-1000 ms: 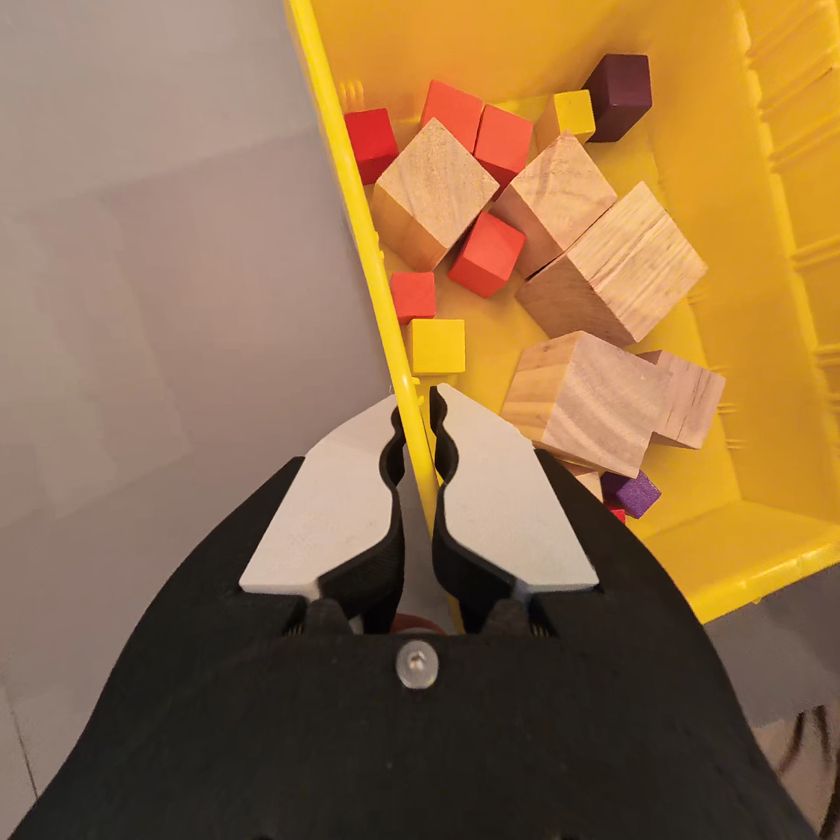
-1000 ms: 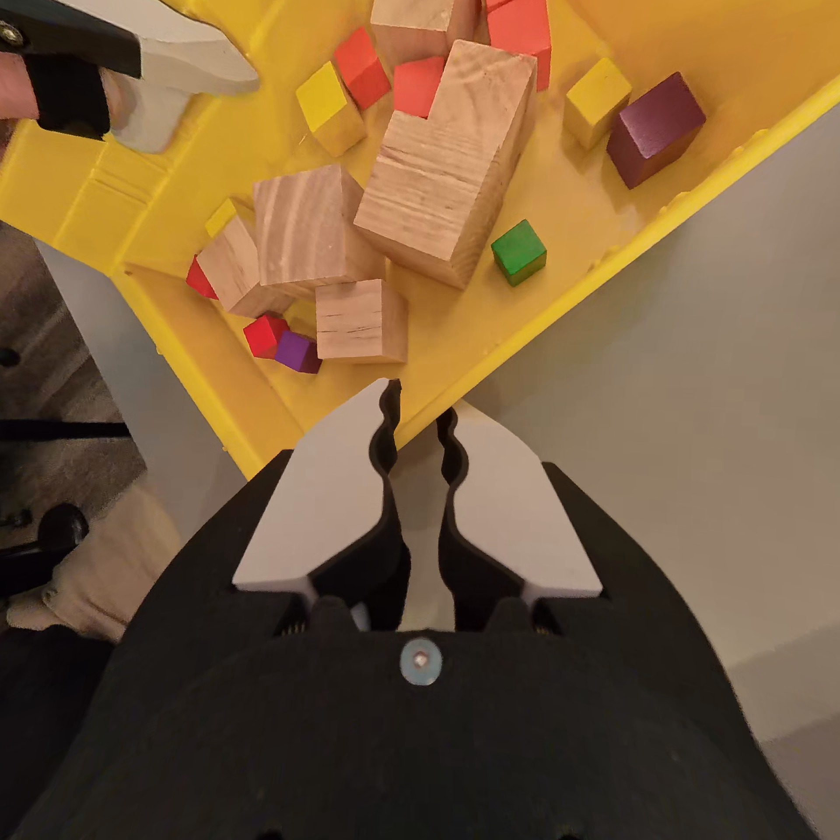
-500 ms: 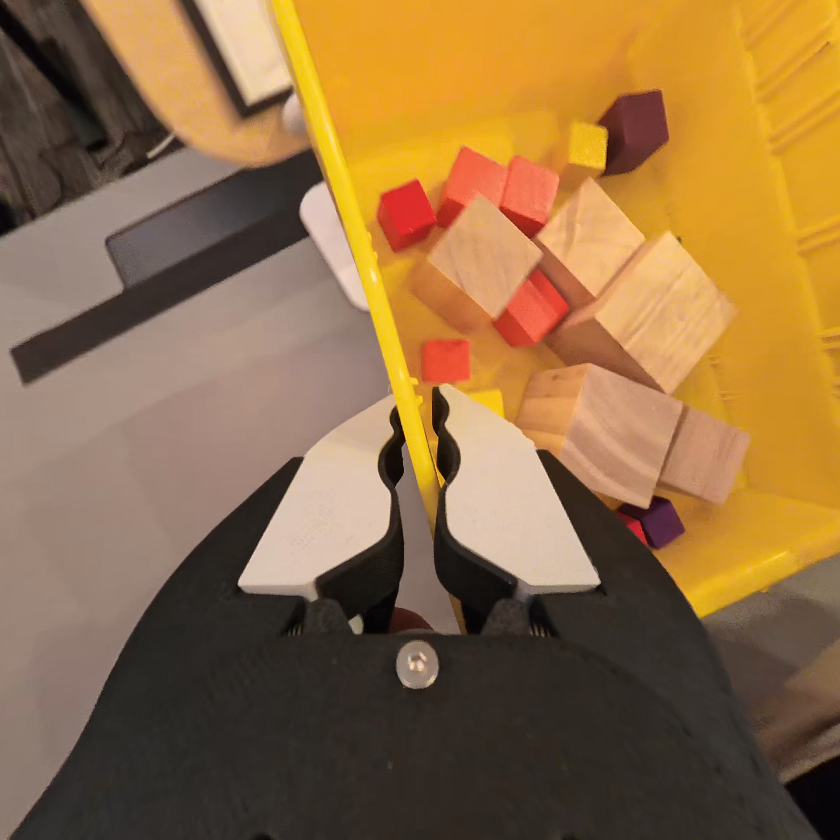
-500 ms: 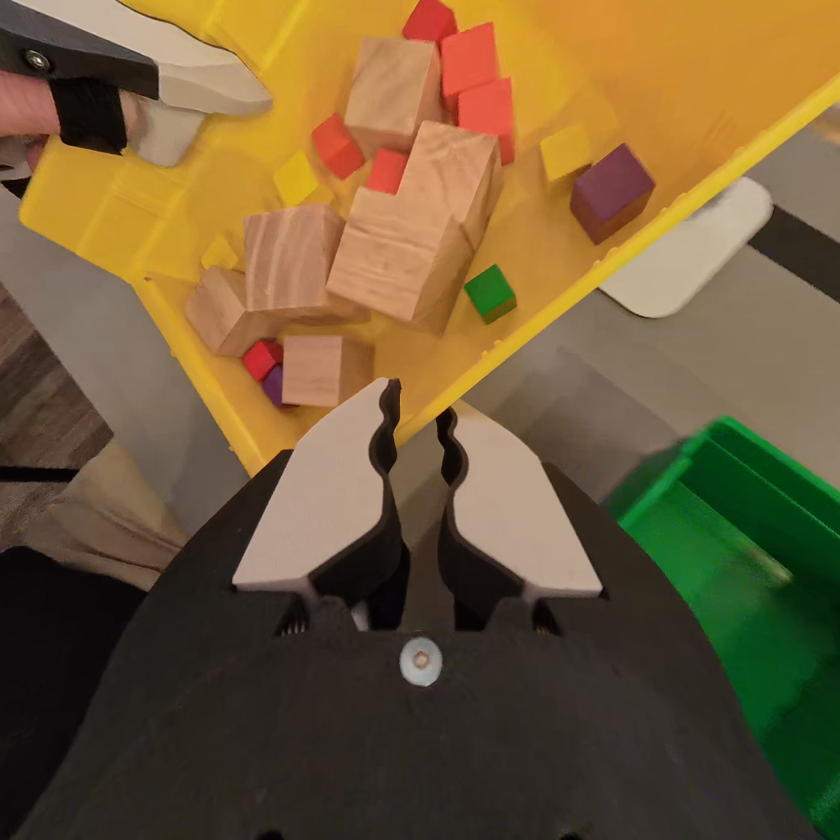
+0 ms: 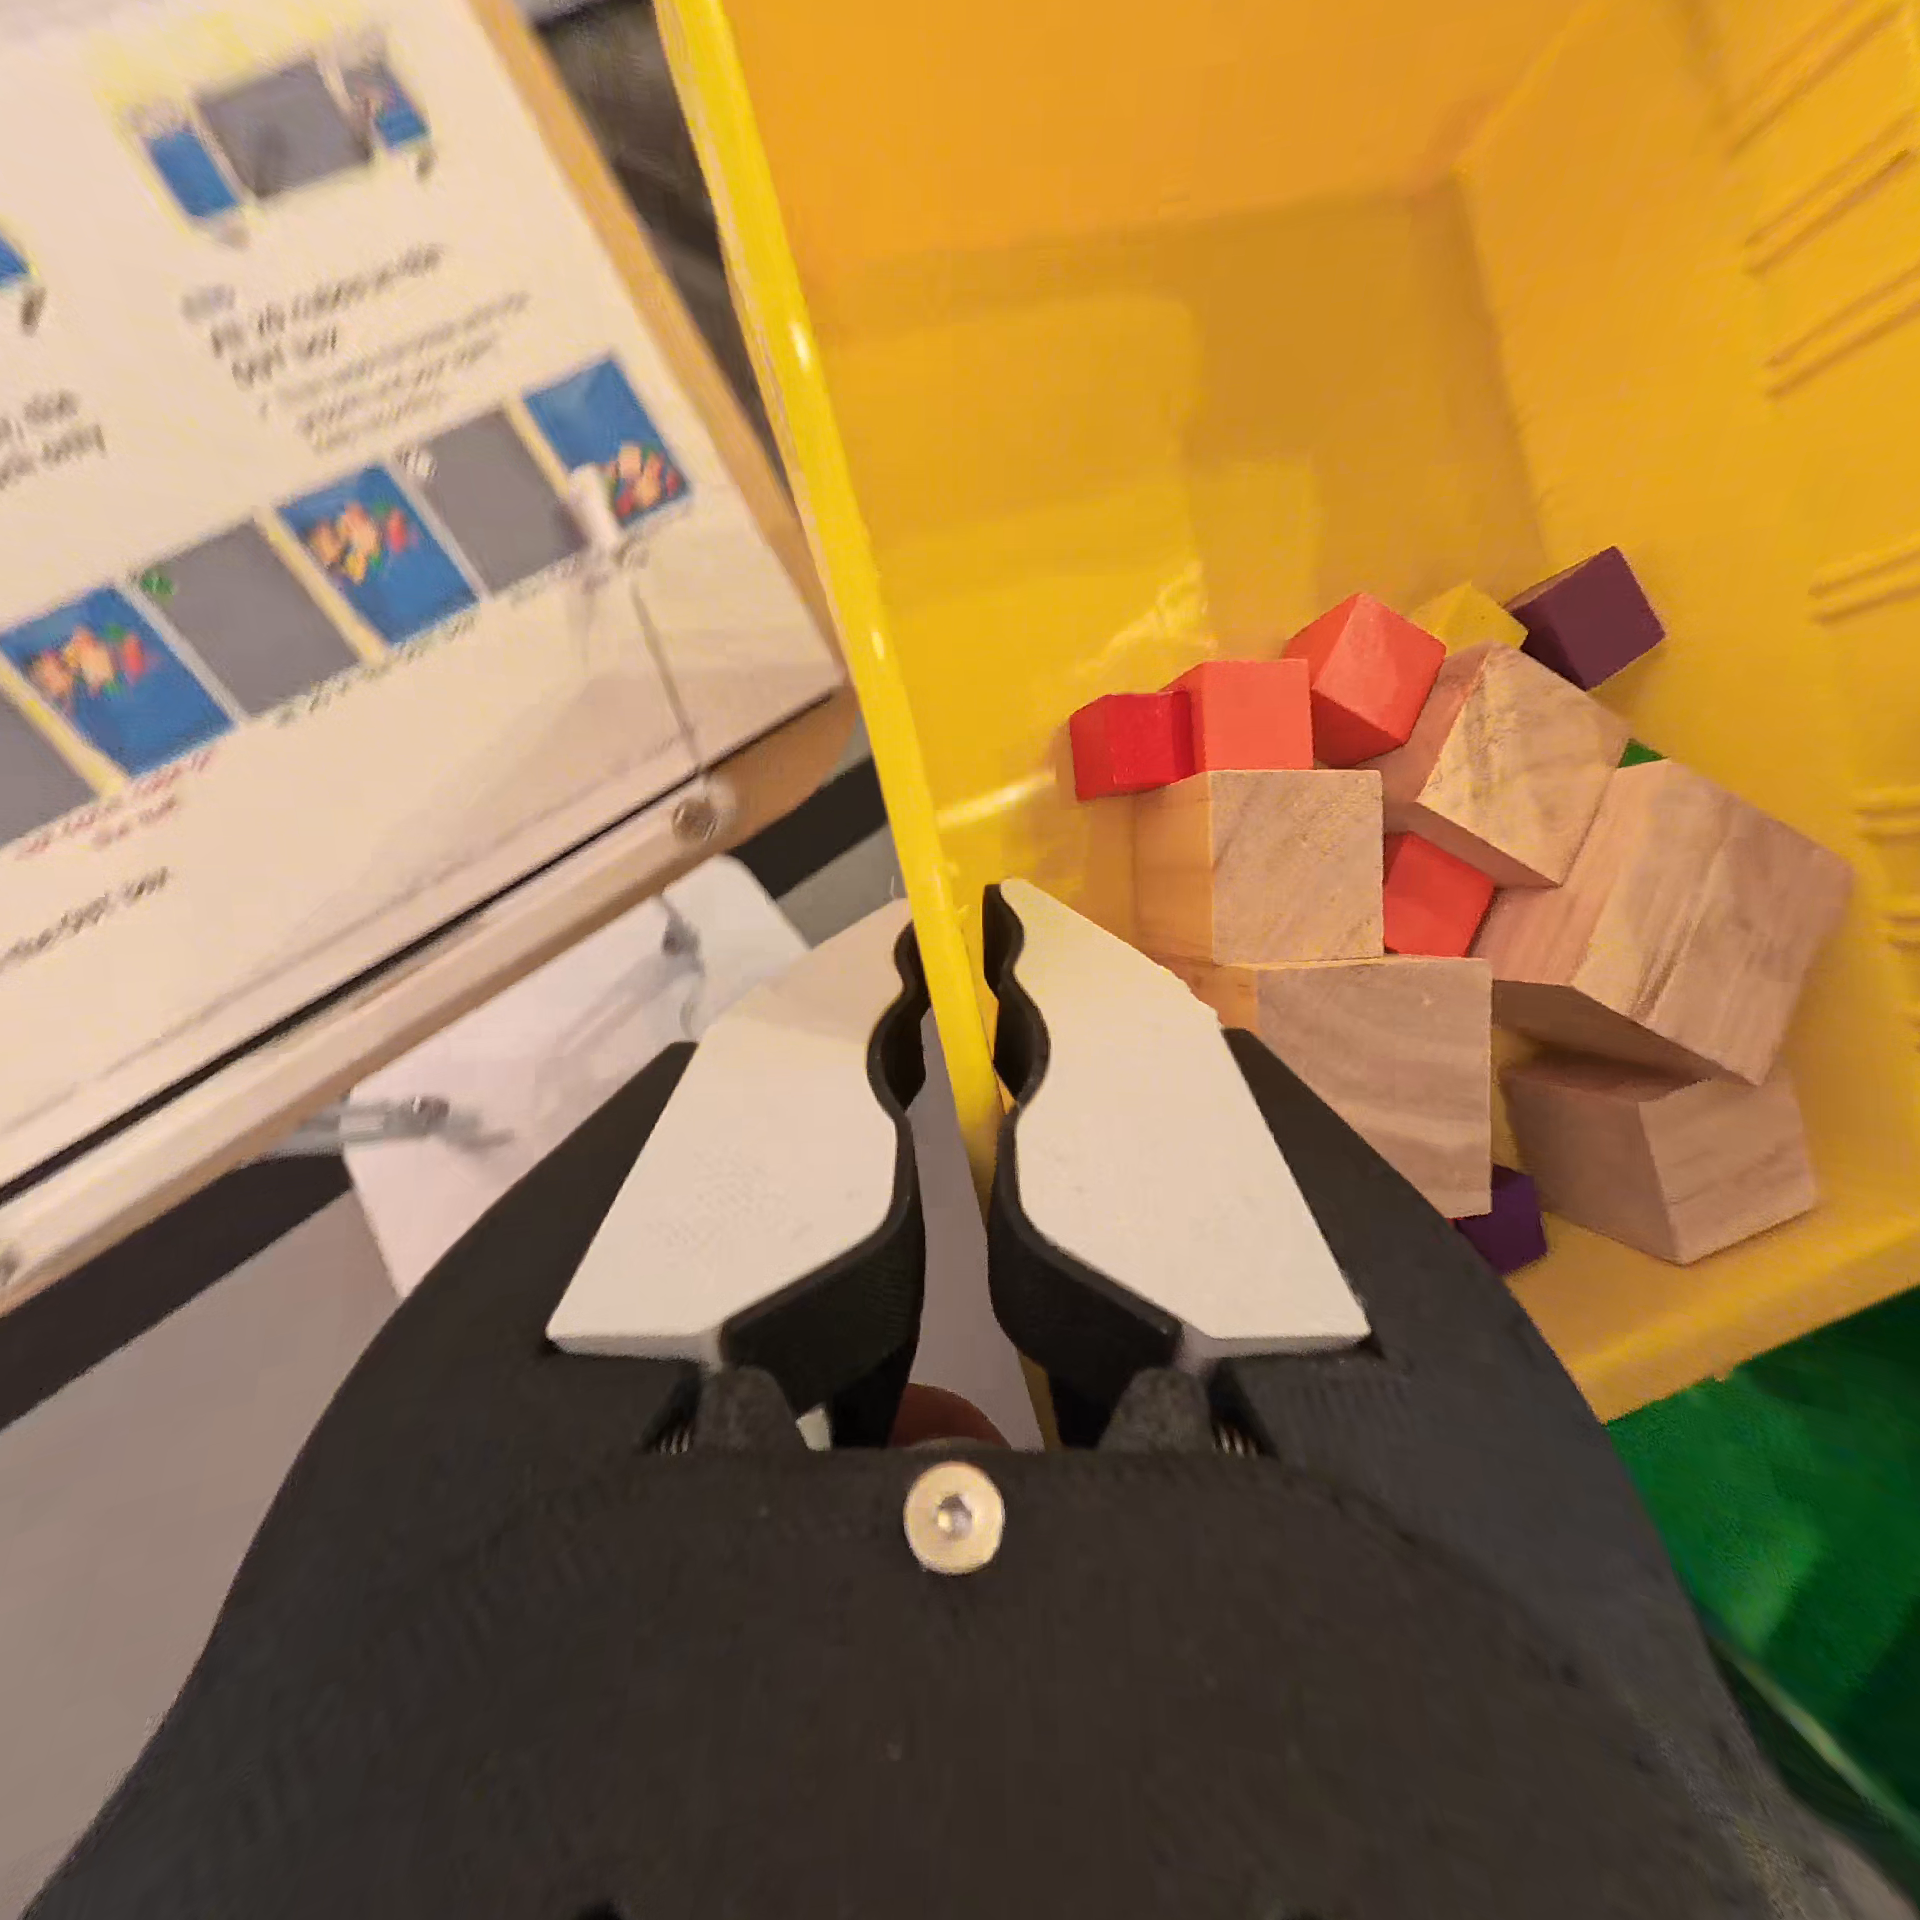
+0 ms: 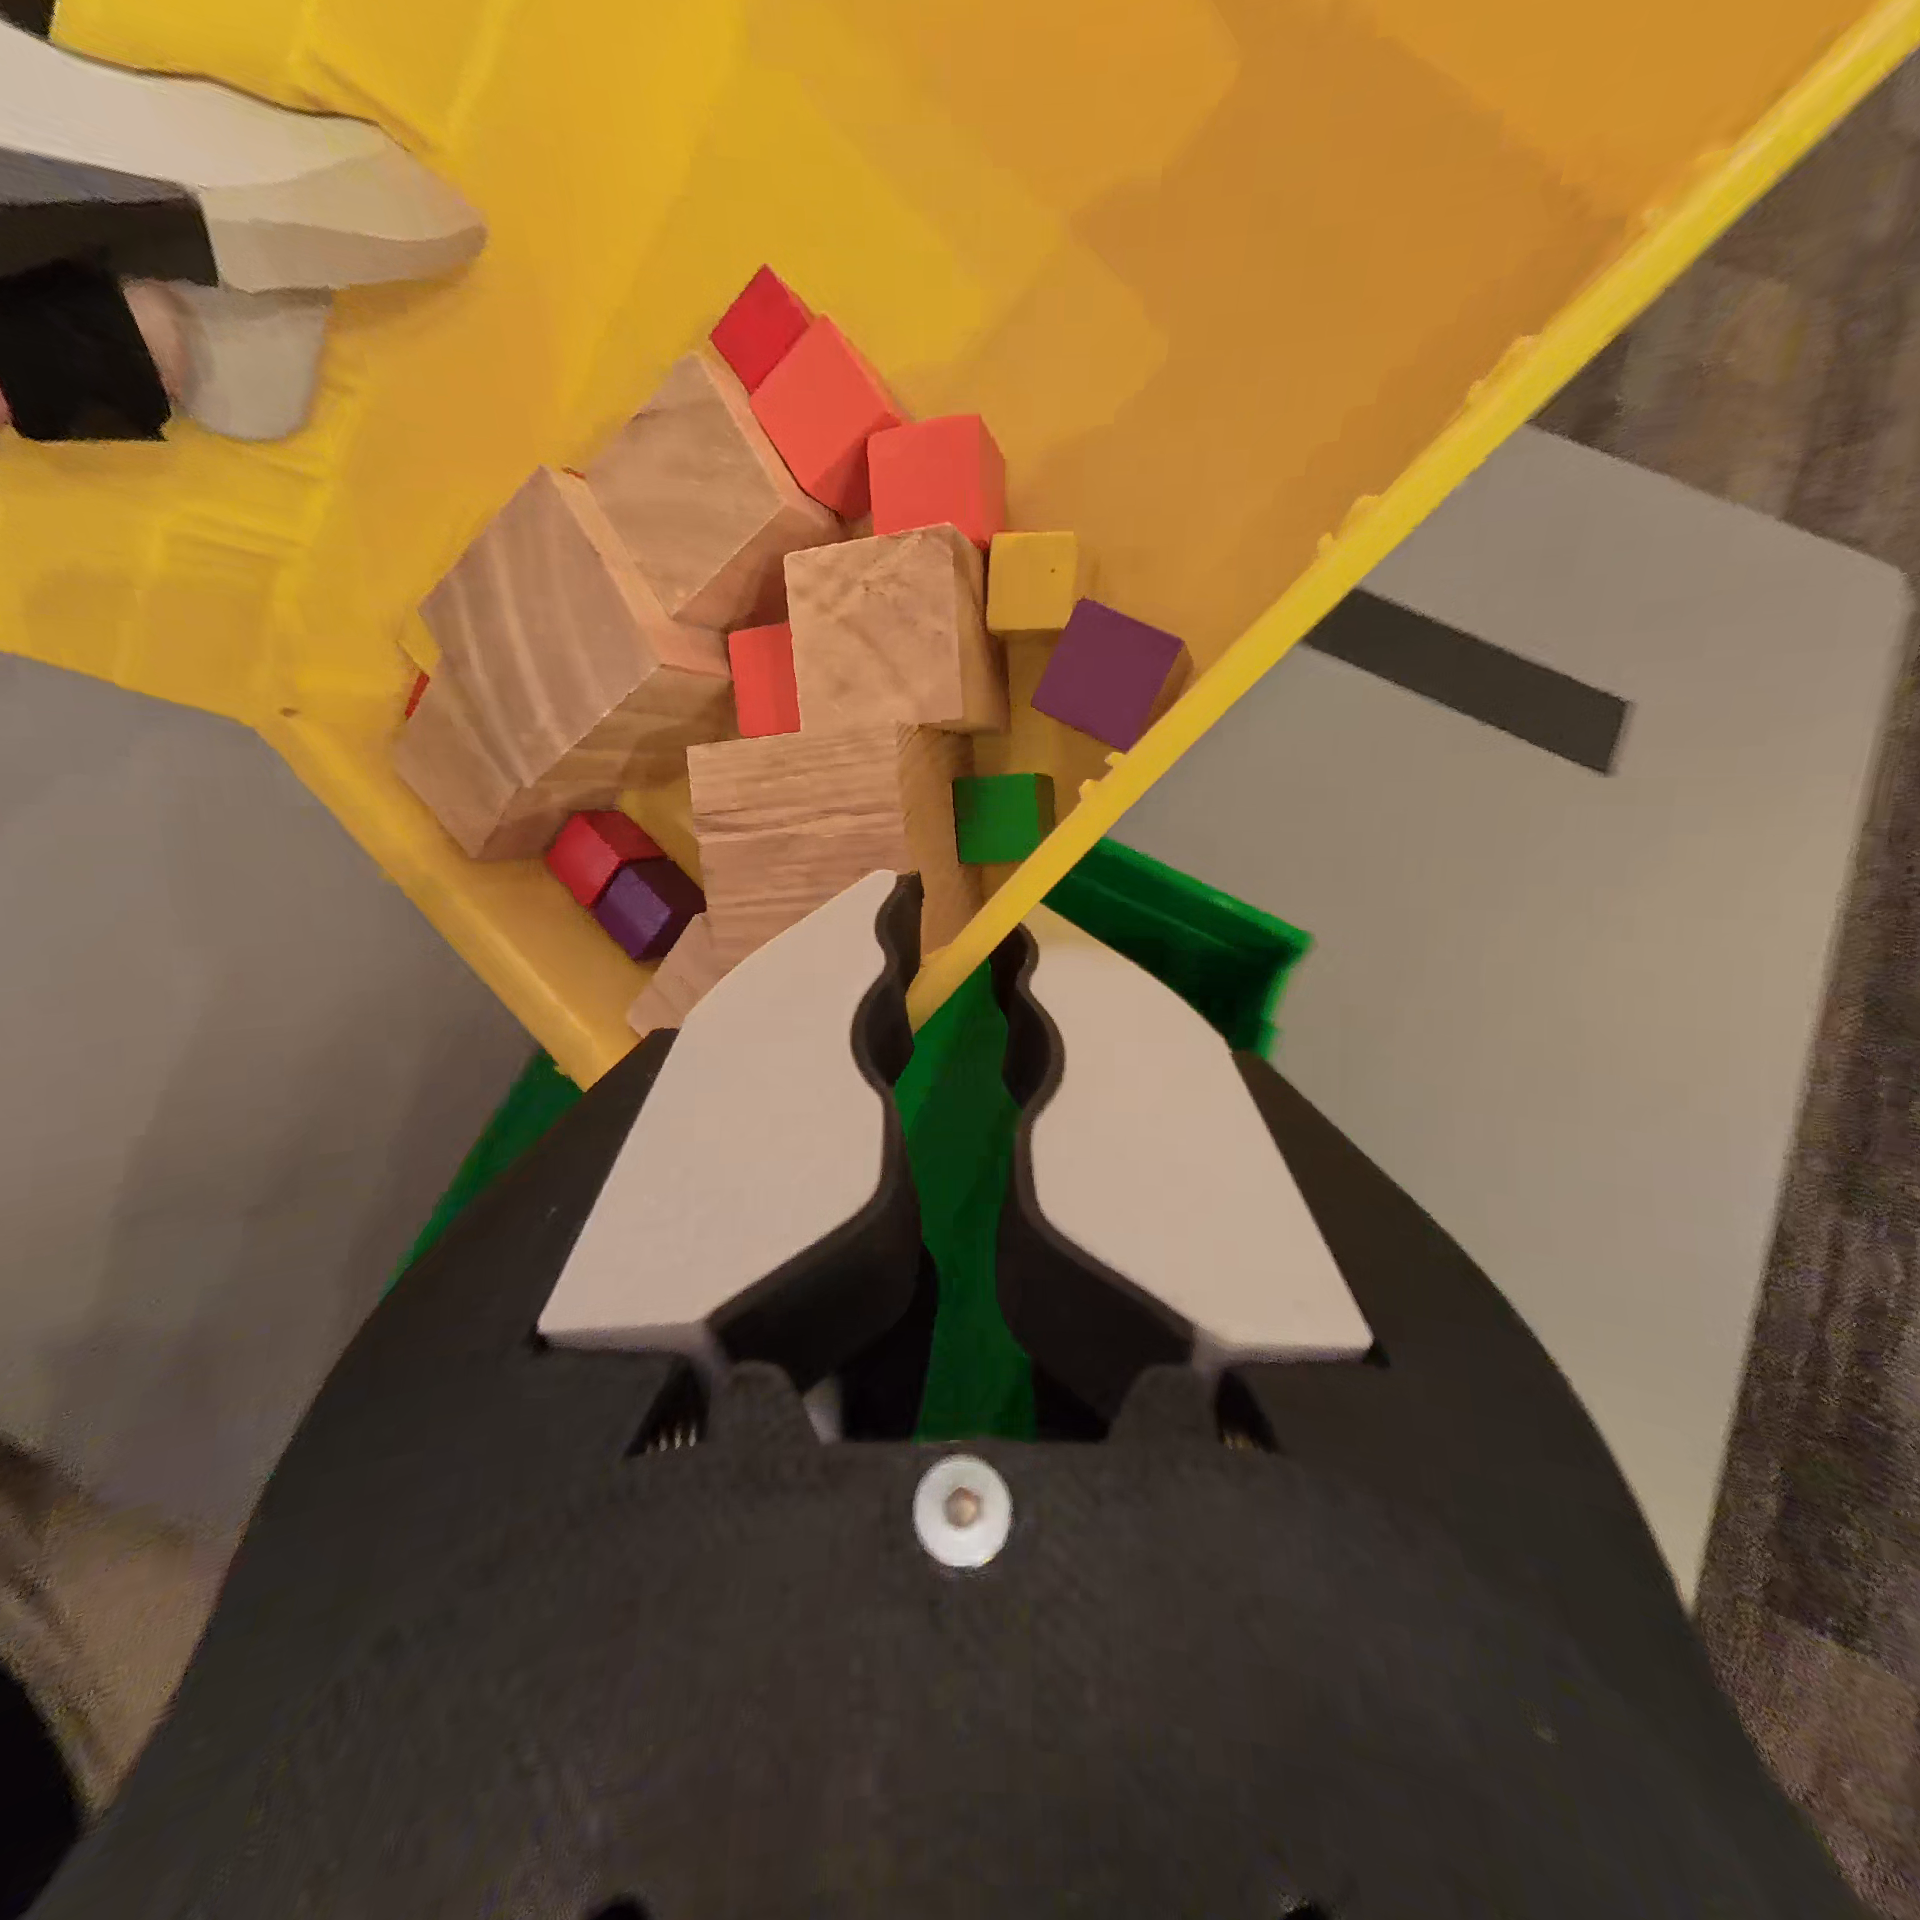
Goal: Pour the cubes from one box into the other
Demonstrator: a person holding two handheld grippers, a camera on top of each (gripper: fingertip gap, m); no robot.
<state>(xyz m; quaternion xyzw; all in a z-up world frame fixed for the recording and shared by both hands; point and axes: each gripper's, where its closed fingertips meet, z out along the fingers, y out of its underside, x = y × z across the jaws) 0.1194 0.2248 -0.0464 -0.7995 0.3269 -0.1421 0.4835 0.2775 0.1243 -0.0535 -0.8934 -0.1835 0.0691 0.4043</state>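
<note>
- Left gripper (image 5: 951, 909): jaws narrow, clamped on the thin side rim of the yellow box (image 5: 1195, 260); the rim runs up and away between the fingertips.
- Right gripper (image 6: 956, 914): jaws narrow, pinching the opposite rim of the yellow box (image 6: 1455, 436), which leaves the fingertips diagonally toward the upper right.
- Cubes, left wrist view: heaped just right of the left gripper, in the box's lower corner. Large plain wooden cubes (image 5: 1262, 868) lie beneath; orange cubes (image 5: 1252, 712), a red cube (image 5: 1127, 743), a yellow cube (image 5: 1475, 618) and a purple cube (image 5: 1590, 613) lie on top and behind.
- Cubes, right wrist view: piled directly ahead of the right gripper; a small green cube (image 6: 997, 816) rests against the pinched rim, a purple cube (image 6: 1107, 670) just beyond it.
- Green box (image 6: 1184, 935): below the yellow box, showing beside and between the right gripper's fingers; also at the lower right of the left gripper (image 5: 1787, 1507).
- Beyond the left gripper, to its left: a blurred printed board (image 5: 312, 520).
- Left gripper, seen from the right wrist view (image 6: 343, 260), grips the far wall, upper left.
</note>
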